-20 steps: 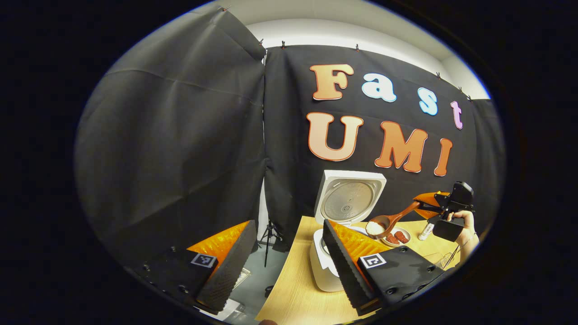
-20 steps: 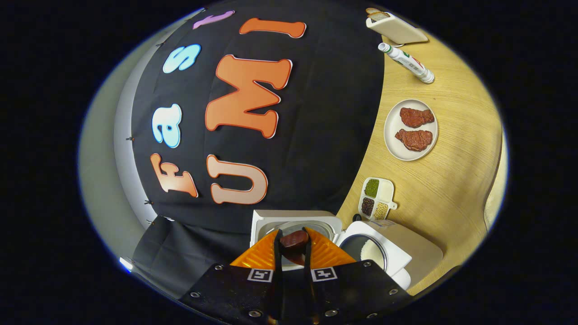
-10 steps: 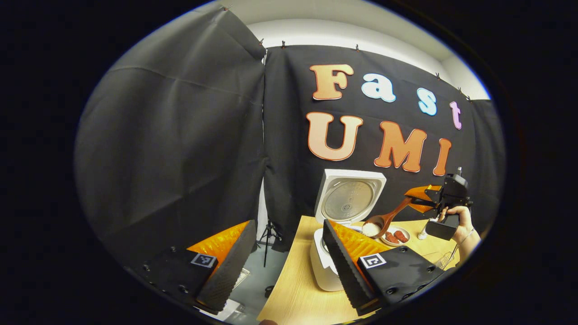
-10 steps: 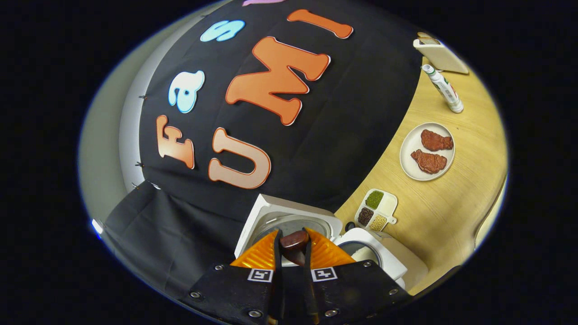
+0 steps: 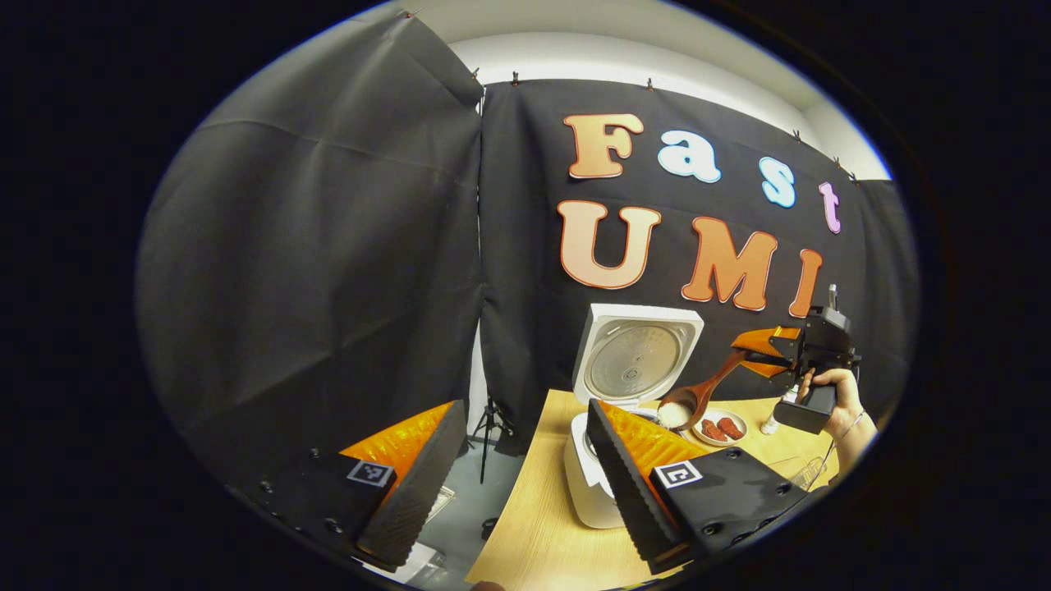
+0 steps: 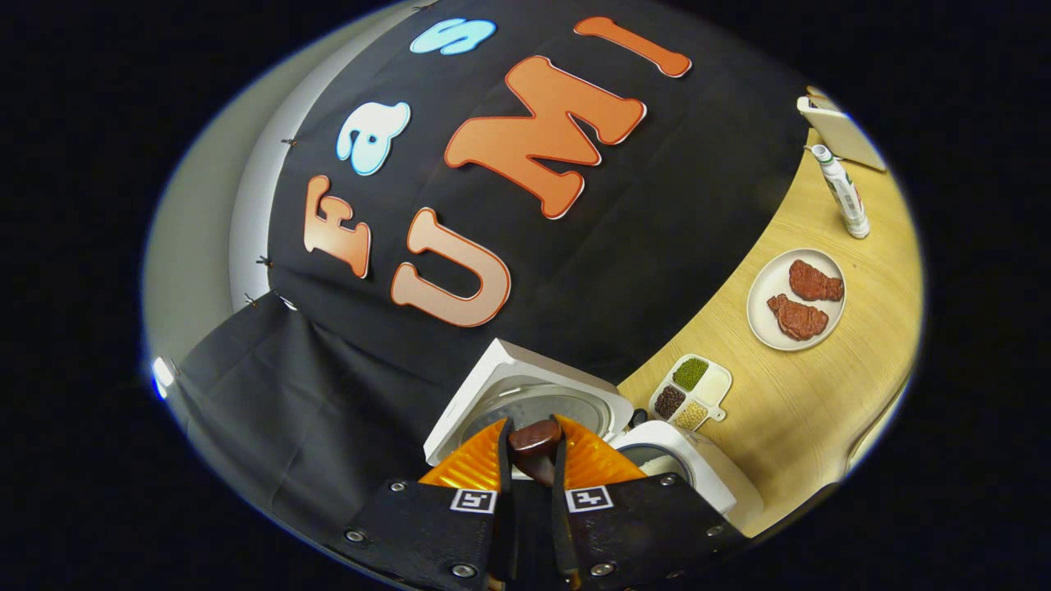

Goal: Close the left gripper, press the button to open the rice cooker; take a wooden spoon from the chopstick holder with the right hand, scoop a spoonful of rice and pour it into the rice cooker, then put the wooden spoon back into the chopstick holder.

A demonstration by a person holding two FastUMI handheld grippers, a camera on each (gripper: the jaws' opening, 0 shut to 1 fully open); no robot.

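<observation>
The white rice cooker point(image 5: 603, 460) stands on the pale wooden desk point(image 5: 534, 525) with its lid point(image 5: 636, 361) already up, so the button press is done. At about three o'clock, the right tool point(image 5: 751, 353) is clenched on the brown wooden spoon point(image 5: 706, 392), its bowl heaped with white rice point(image 5: 673, 414) just over the pot. Pouring and returning the spoon remain. The left tool point(image 5: 517, 468) hangs released, fingers apart.
</observation>
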